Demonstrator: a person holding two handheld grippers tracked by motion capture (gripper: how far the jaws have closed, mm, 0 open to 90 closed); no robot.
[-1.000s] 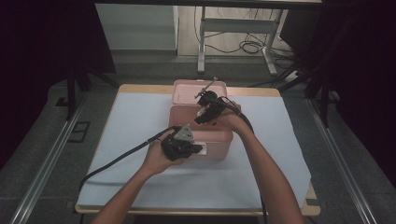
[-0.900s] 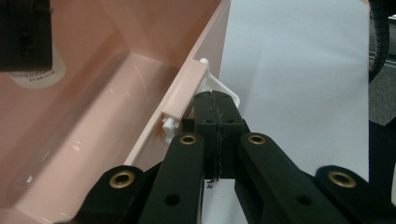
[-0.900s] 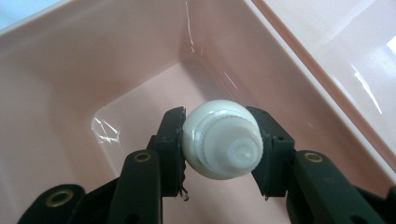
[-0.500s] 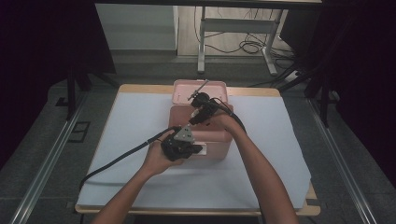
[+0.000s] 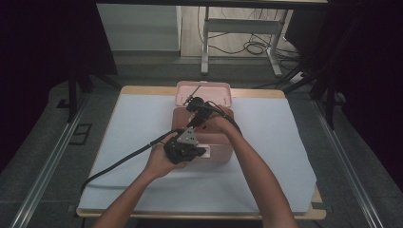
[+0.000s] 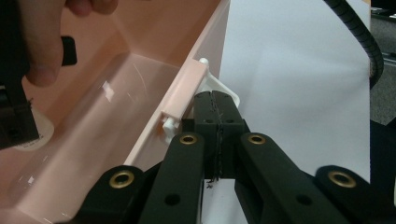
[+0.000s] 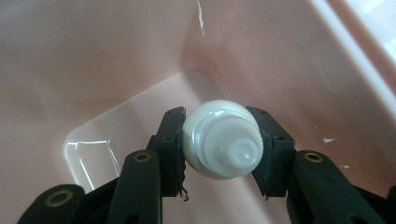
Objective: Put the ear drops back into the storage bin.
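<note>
A: Start big. The tabletop [image 5: 266,156] has a white sheet over it, and just past its centre, toward twelve o'clock, sits the pink box [image 5: 223,142] with its lid [image 5: 209,90] thrown back behind it.

B: And the left tongs [image 6: 215,122]?

A: Pressed together at the box's near wall, at about six o'clock of the box. They seem to nip the little white latch [image 6: 223,89] there, though I can't swear the pads have it.

B: The right tongs [image 7: 220,144] are down inside the box, pinching a small white bottle [image 7: 220,140], cap end toward the camera, one pad on each flank.

A: Yes, the bottle hangs above the pink floor, near a rounded corner. Not set down yet, I'd say.

B: What could spoil it?

A: The bottle is round and smooth. If the grip slackens too high up, it could drop and roll. Or the tongs may knock the wall and shift the box, should the left hold slip.

B: What can't you see?

A: From above, hands and tongs cover the box's inside. The bottle's body and any label are hidden behind its cap. Something dark lies on the lid at twelve o'clock; too small to name.
</note>
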